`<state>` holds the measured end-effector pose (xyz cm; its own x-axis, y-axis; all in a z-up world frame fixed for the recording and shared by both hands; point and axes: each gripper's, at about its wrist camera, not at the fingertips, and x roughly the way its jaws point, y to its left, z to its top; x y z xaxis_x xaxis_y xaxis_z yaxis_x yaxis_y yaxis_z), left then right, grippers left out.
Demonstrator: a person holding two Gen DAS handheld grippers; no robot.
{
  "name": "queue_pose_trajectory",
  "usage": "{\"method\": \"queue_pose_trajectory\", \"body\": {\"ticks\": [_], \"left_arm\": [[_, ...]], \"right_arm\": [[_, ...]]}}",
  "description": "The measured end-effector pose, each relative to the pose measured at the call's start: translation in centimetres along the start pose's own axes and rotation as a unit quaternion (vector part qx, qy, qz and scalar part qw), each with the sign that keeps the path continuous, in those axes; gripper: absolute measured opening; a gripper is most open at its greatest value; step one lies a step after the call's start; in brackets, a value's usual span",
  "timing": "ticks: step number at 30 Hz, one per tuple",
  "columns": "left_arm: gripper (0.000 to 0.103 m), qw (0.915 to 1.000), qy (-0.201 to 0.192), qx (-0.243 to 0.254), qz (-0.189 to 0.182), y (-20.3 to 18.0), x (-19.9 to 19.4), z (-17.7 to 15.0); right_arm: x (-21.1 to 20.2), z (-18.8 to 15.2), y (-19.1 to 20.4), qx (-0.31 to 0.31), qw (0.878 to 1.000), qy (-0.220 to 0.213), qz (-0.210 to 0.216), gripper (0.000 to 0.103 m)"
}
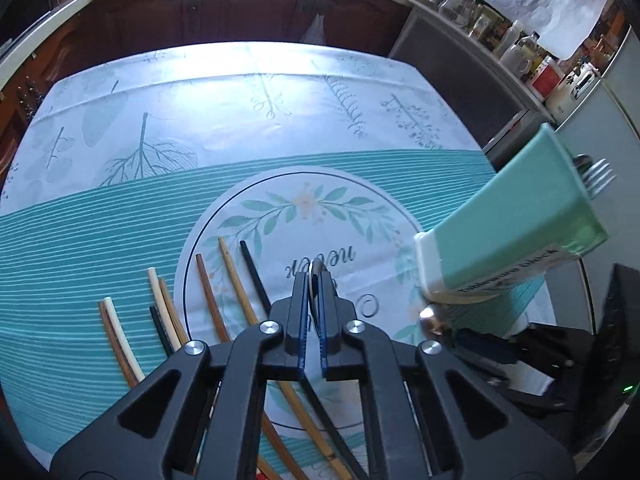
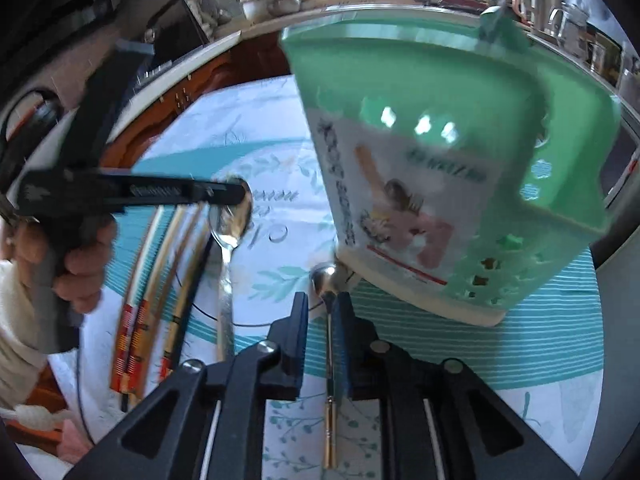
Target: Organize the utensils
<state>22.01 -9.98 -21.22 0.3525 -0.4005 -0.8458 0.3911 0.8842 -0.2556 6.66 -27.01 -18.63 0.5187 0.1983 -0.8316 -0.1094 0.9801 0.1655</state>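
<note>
A table covered by a teal-striped, leaf-printed cloth (image 1: 120, 216) held the lot. The left gripper (image 1: 316, 276), black with blue pads, stood clenched on the bowl of a large silver spoon (image 2: 232, 220), a sliver of its edge showing between the fingertips; in the right wrist view this spoon lay at 9 o'clock from the right gripper, its handle running down toward 6 o'clock, the left gripper's black finger resting over the bowl and a hand (image 2: 68, 256) in a cream sleeve gripping the tool's handle. The right gripper (image 2: 324, 300) had its jaws parted, a small silver spoon with a gold-tipped handle (image 2: 329, 360) lying between the pads; whether the pads touched it could not be told. That spoon's bowl lay at 12 o'clock from the fingertips, close against the base of a mint-green perforated plastic utensil holder with a white printed label (image 2: 440, 152), which stood tilted at 1 o'clock. In the left wrist view, fork tines projected from the holder's open top at 3 o'clock. An assortment of wooden, cream and black chopsticks (image 1: 208, 292) lay side by side on the cloth at 9 o'clock from the left gripper, patterned red-and-orange ends visible in the right wrist view.
</note>
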Motion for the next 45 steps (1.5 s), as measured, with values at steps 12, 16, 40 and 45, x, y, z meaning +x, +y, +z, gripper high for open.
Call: {"method": "queue_pose_trajectory", "body": {"ticks": [12, 16, 40, 45], "left_arm": [[0.002, 0.9994, -0.01, -0.011, -0.03, -0.4, -3.7, -1.1], [0.002, 0.9992, -0.018, -0.004, -0.036, -1.0, -5.2, -1.3], [0.002, 0.9911, -0.107, 0.073, -0.031, -9.0, -17.6, -1.6], [0.002, 0.993, -0.106, 0.051, -0.011, -6.9, -19.2, -1.9]], "right_arm": [[2.7, 0.2, 2.7, -0.084, 0.993, 0.045, -0.07, 0.004], [2.4, 0.4, 2.3, -0.051, 0.997, 0.051, -0.025, 0.003], [-9.1, -1.1, -1.6, 0.028, 0.977, -0.165, 0.131, 0.0], [-6.8, -0.7, -1.1, 0.031, 0.986, -0.109, 0.122, 0.0]]}}
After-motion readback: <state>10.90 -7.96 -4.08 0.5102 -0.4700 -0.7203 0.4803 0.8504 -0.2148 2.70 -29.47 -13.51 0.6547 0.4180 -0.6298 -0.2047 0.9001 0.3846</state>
